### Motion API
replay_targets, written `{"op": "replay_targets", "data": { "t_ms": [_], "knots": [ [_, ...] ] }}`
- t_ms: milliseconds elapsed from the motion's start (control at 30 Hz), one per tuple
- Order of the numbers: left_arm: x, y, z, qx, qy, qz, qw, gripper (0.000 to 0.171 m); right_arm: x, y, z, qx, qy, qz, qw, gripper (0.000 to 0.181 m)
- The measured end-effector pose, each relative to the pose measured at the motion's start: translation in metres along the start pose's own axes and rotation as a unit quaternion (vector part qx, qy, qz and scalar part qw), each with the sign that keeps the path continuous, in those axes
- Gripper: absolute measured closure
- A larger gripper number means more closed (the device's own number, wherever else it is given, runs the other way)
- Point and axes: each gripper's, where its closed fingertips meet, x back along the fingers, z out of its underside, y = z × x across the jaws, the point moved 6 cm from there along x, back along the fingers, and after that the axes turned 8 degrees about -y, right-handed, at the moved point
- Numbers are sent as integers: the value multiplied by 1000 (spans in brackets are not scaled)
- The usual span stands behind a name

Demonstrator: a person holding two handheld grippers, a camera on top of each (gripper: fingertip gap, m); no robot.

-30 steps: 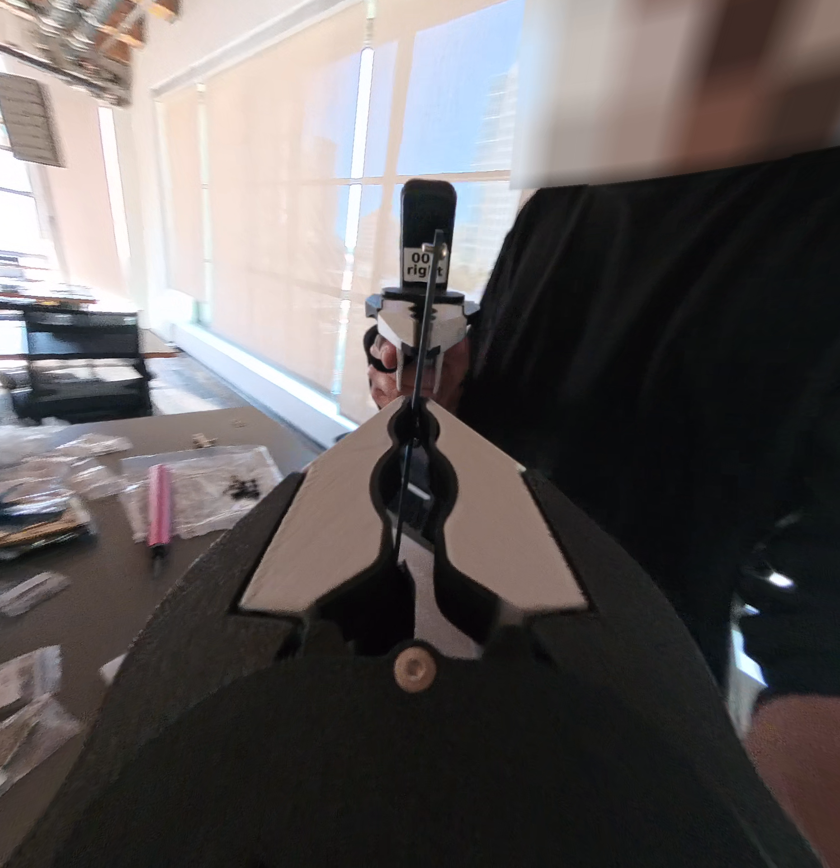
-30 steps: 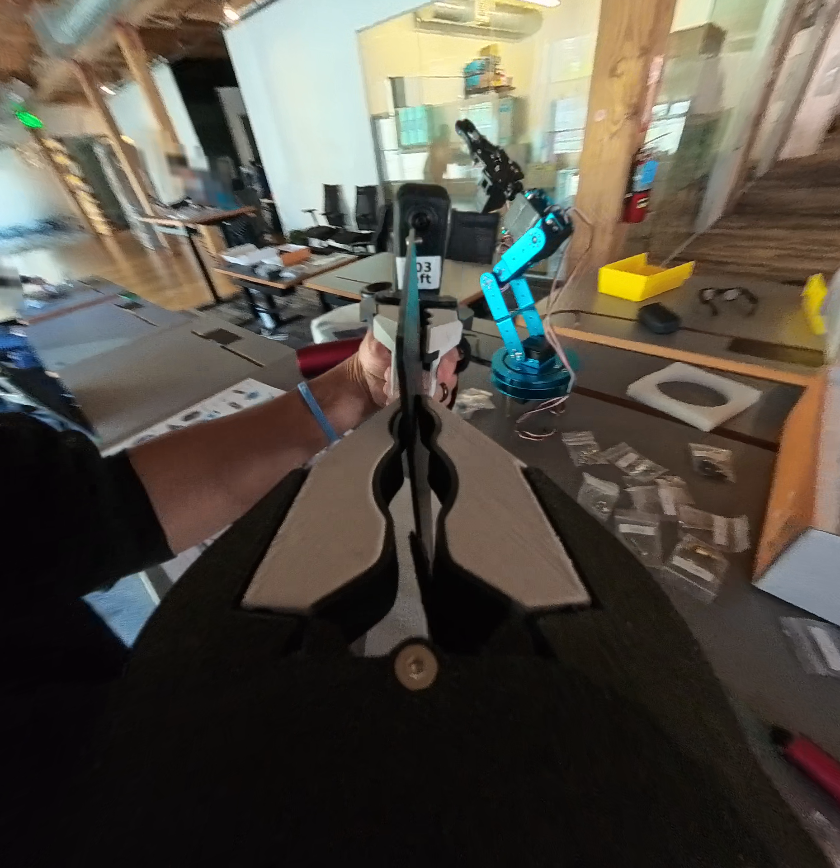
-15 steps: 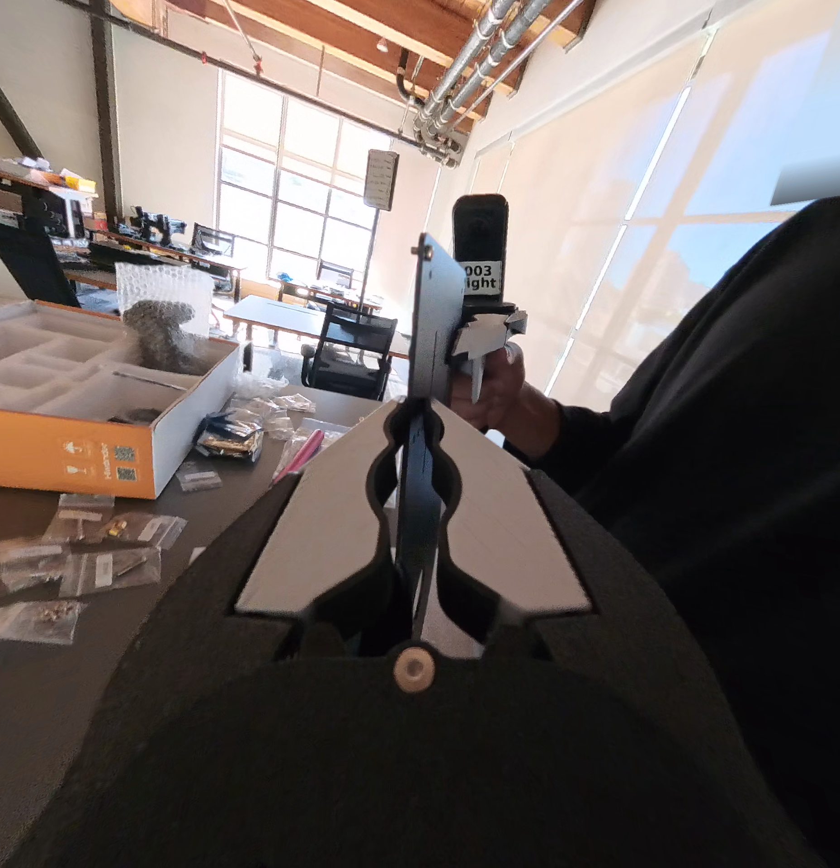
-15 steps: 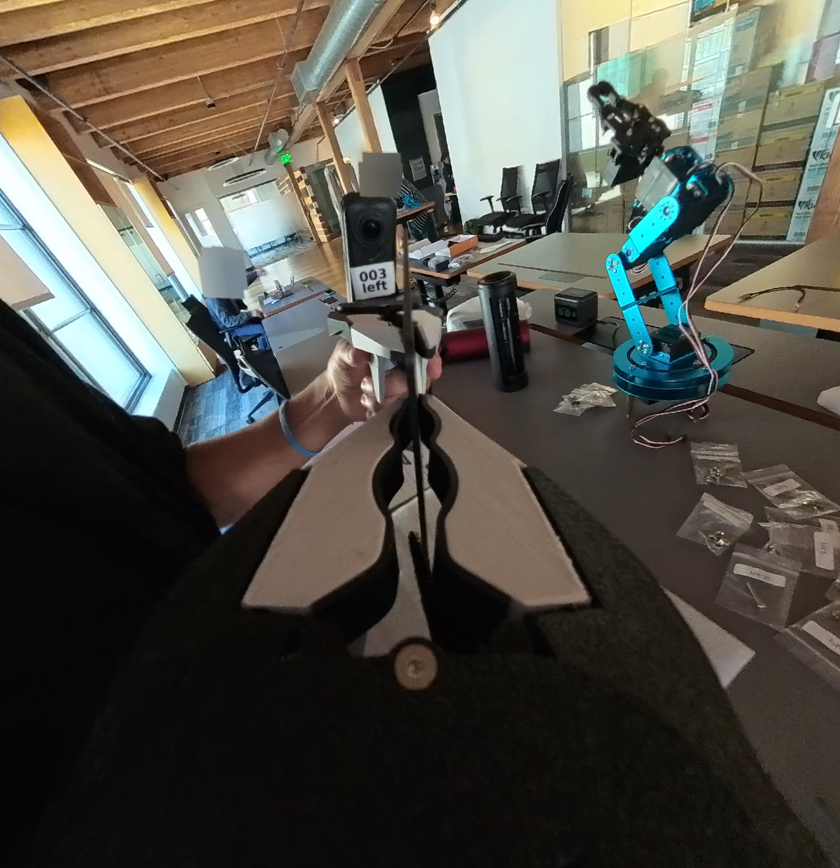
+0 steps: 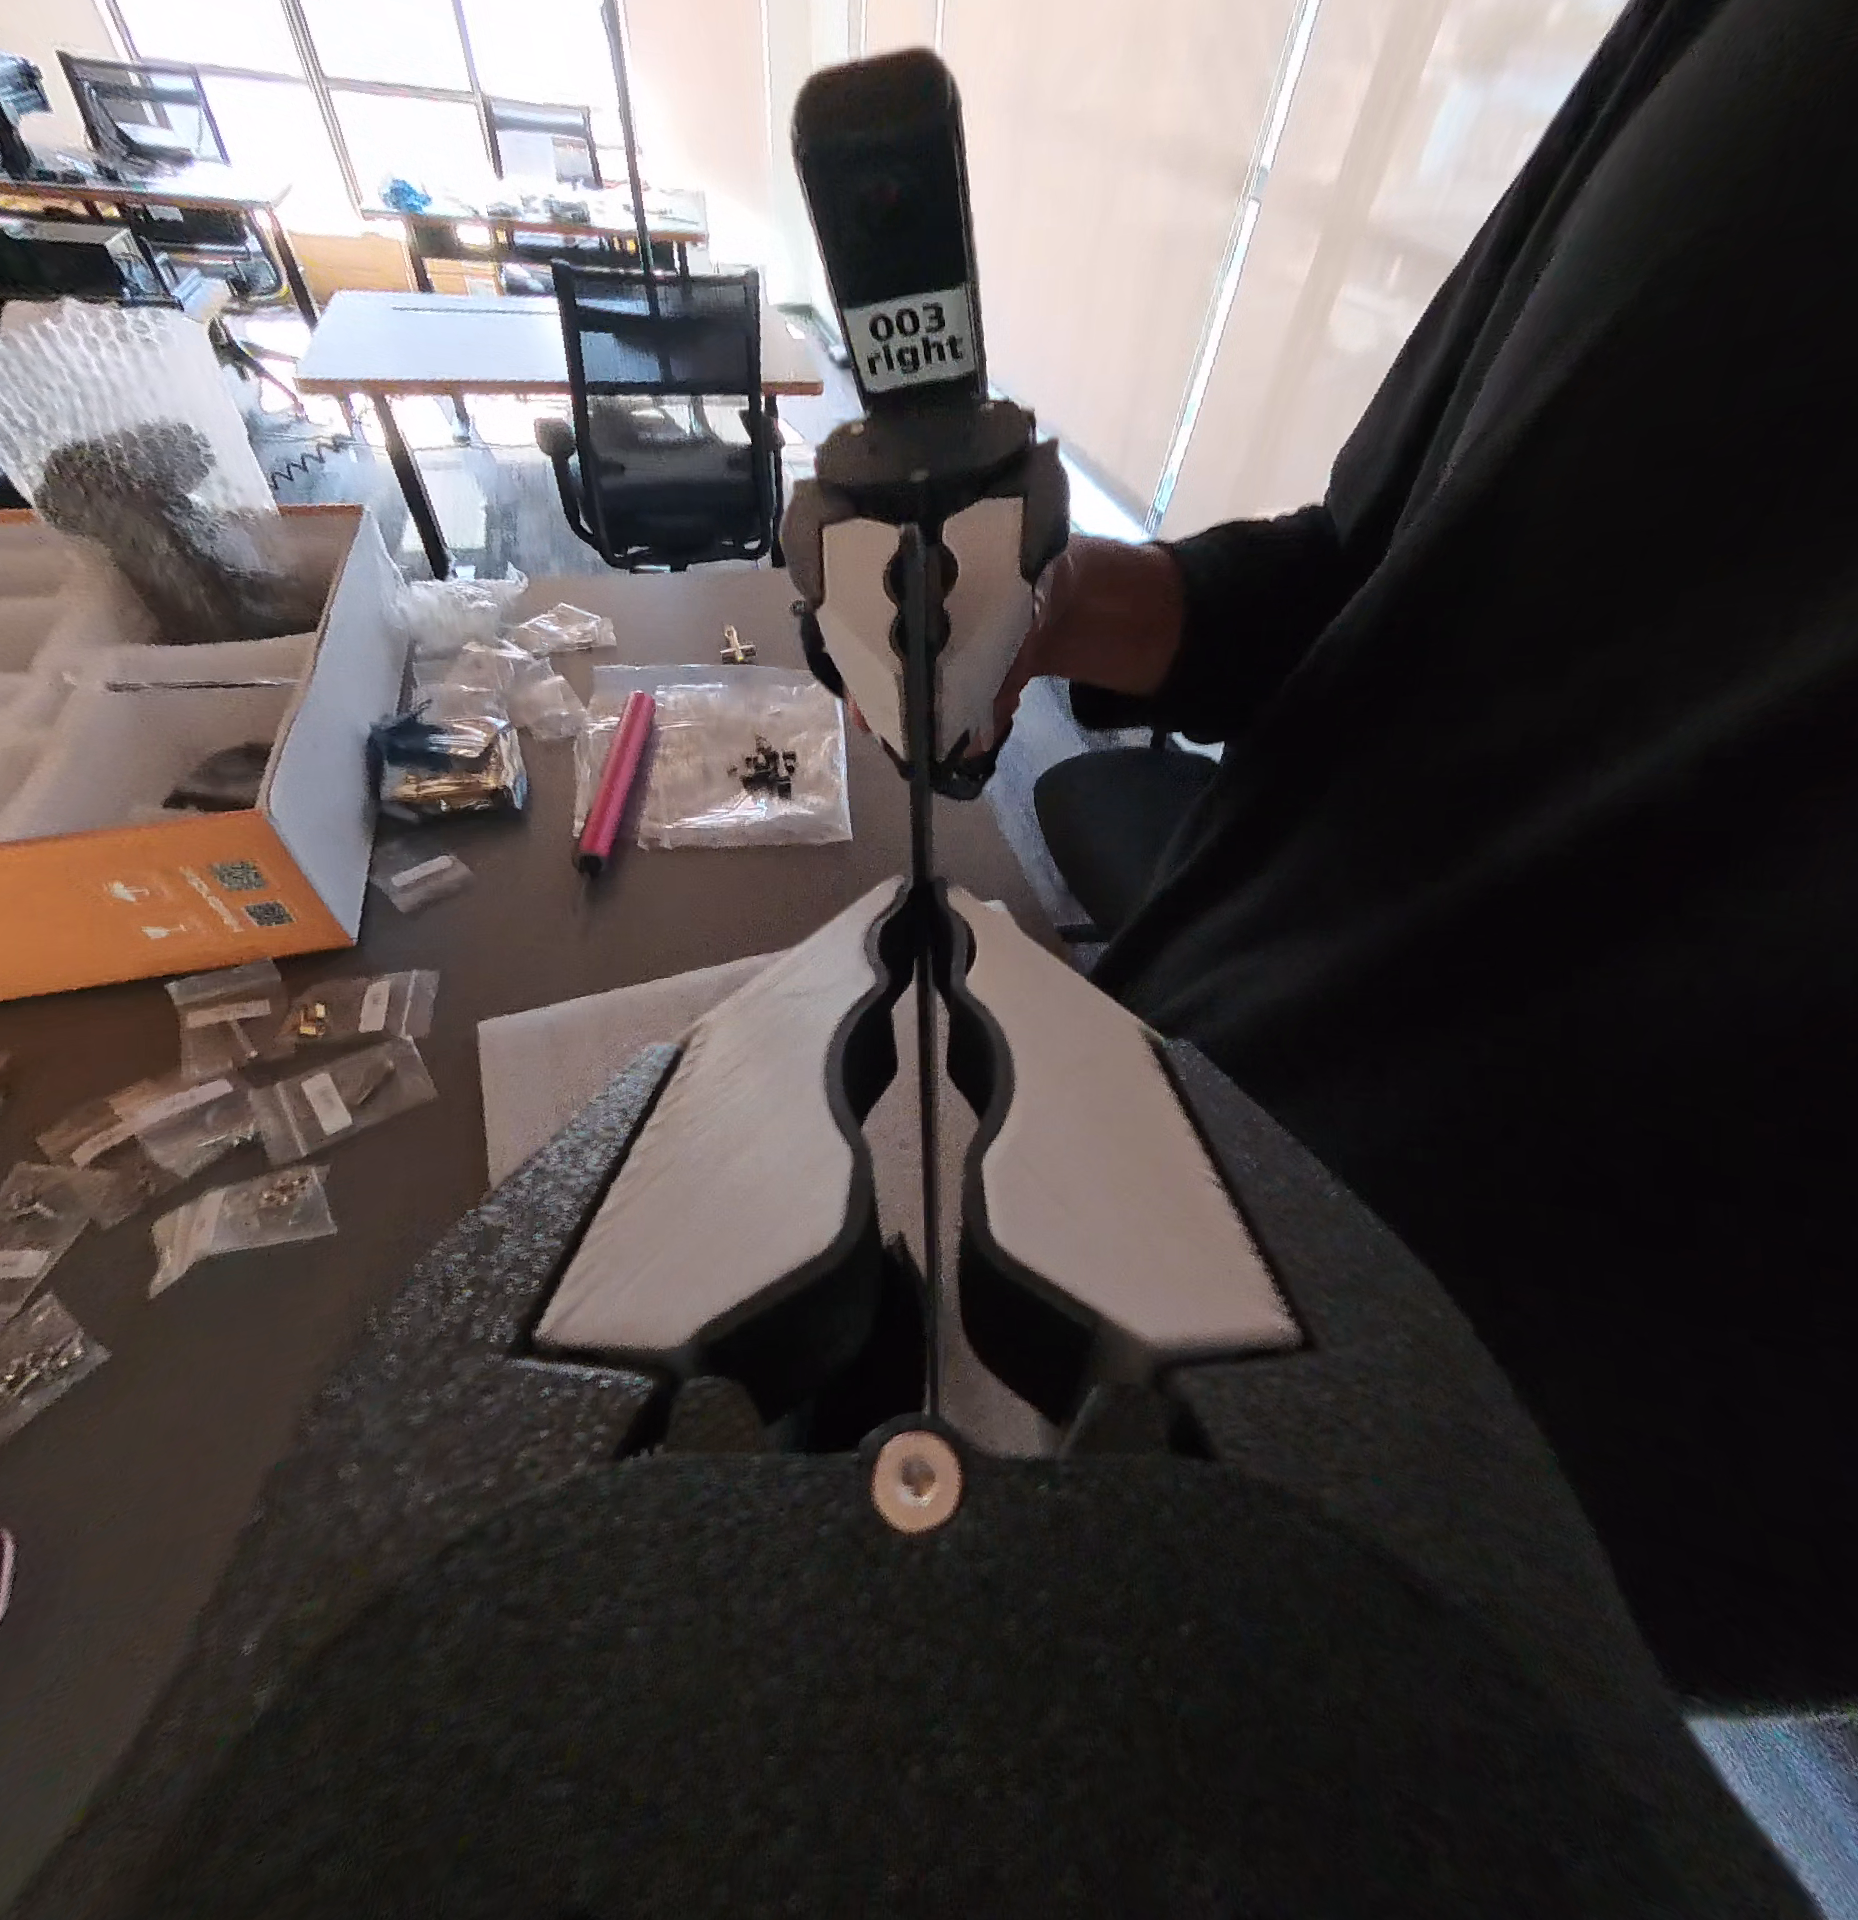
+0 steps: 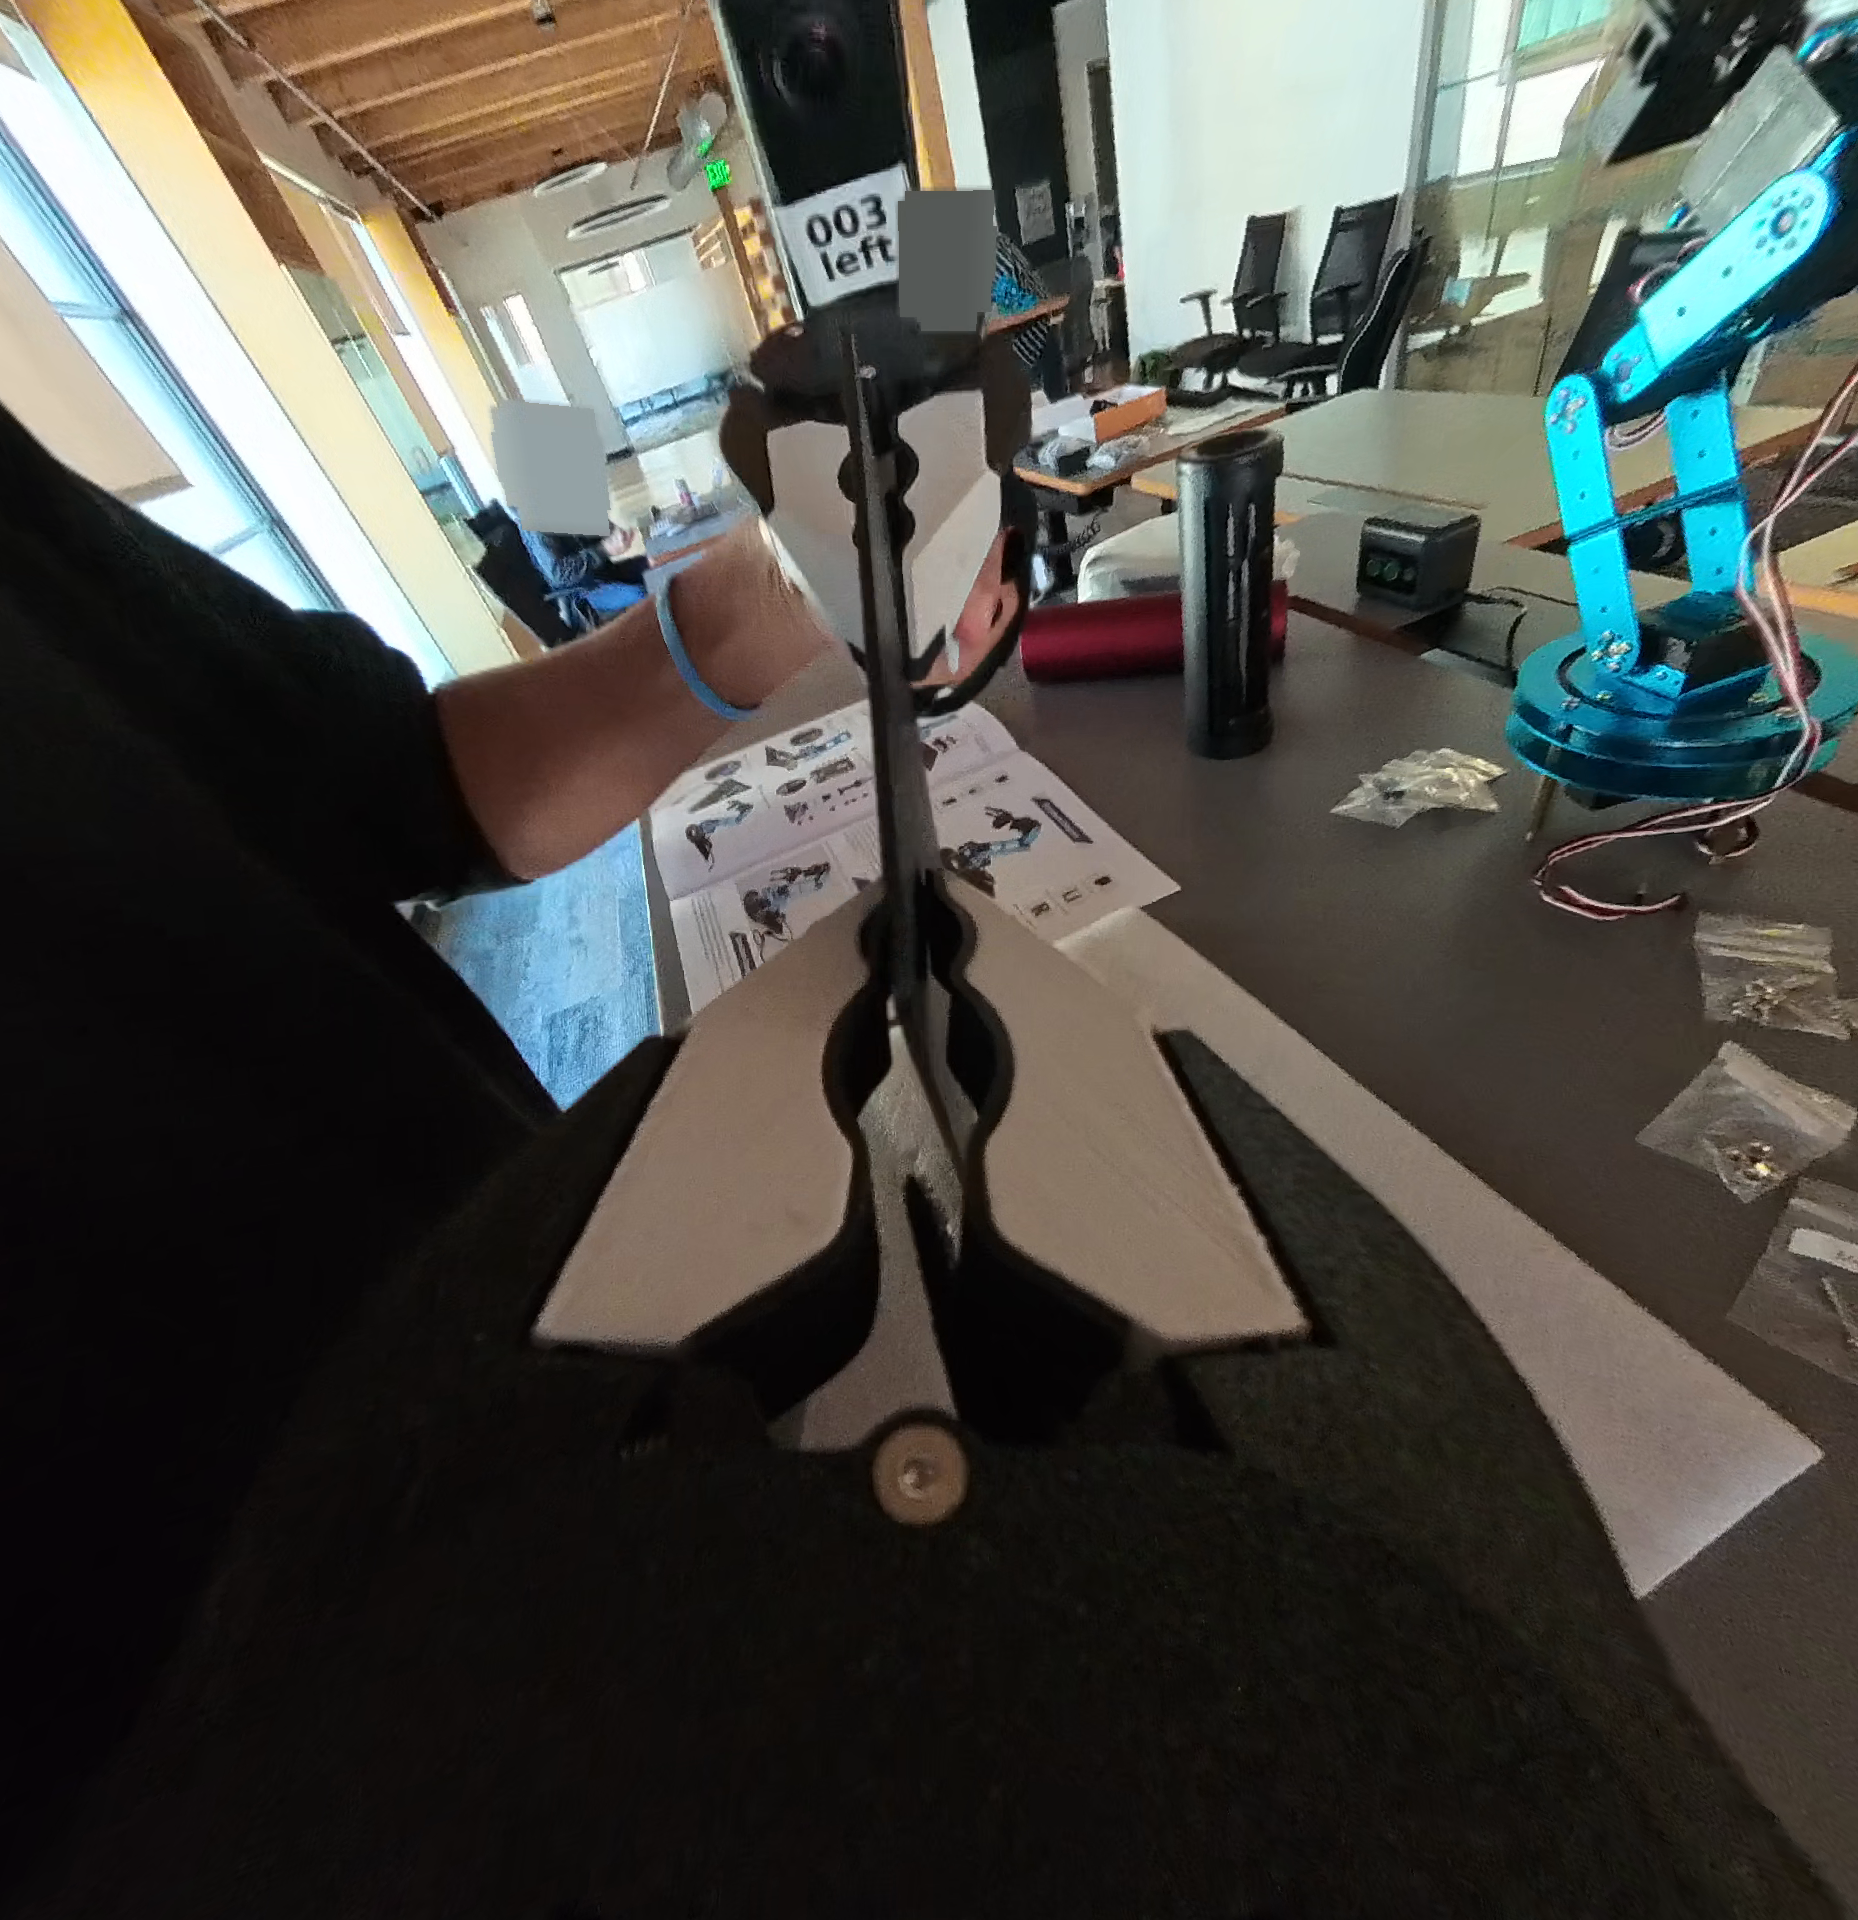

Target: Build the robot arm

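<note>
Both grippers are shut on one thin flat black plate, seen edge-on, and hold it in the air over a dark table. In the left wrist view my left gripper clamps the plate at its near end. The right gripper faces it and clamps the far end, held by a hand. In the right wrist view my right gripper clamps the plate, and the left gripper grips it opposite, held by a hand with a blue wristband. A person in black stands close behind.
On the left wrist side are an orange and white box, a pink tube, small parts bags and a white foam sheet. On the right wrist side are a blue robot arm, a black cylinder, an open manual and more bags. Left tips to right tips: about 6 centimetres.
Both grippers have turned together with the plate still clamped between them. The views now tip down toward the table, and each gripper looks closer to the other.
</note>
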Motion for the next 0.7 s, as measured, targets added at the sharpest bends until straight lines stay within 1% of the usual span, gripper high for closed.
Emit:
{"op": "replay_targets", "data": {
  "t_ms": [67, 233, 367, 433, 533, 600, 700],
  "knots": [
    [2, 2, 0, 12, -6, 4, 1000, 171, -1, -1, -1, -9, -13, 1, 1000, 180],
    [4, 16, 3, 25, -23, -3, 999, 171, -4, -11, -5, 8, -1, 24, 1000, 180],
    [13, 24, 4, 29, -34, -7, 999, 169, -12, -12, -11, 9, 7, 41, 999, 181],
    [17, 24, -2, 20, -44, 2, 999, 170, -15, -6, -21, 34, 11, 56, 998, 181],
    [16, 29, -18, 2, -62, 7, 998, 170, -12, -3, -37, 66, 3, 86, 994, 181],
    [11, 31, -24, -21, -44, 14, 999, 171, -7, -6, -41, 74, 10, 95, 993, 180],
    [2, 38, -22, -31, -16, 20, 999, 171, 1, -16, -35, 42, 11, 106, 993, 180]
  ]
}}
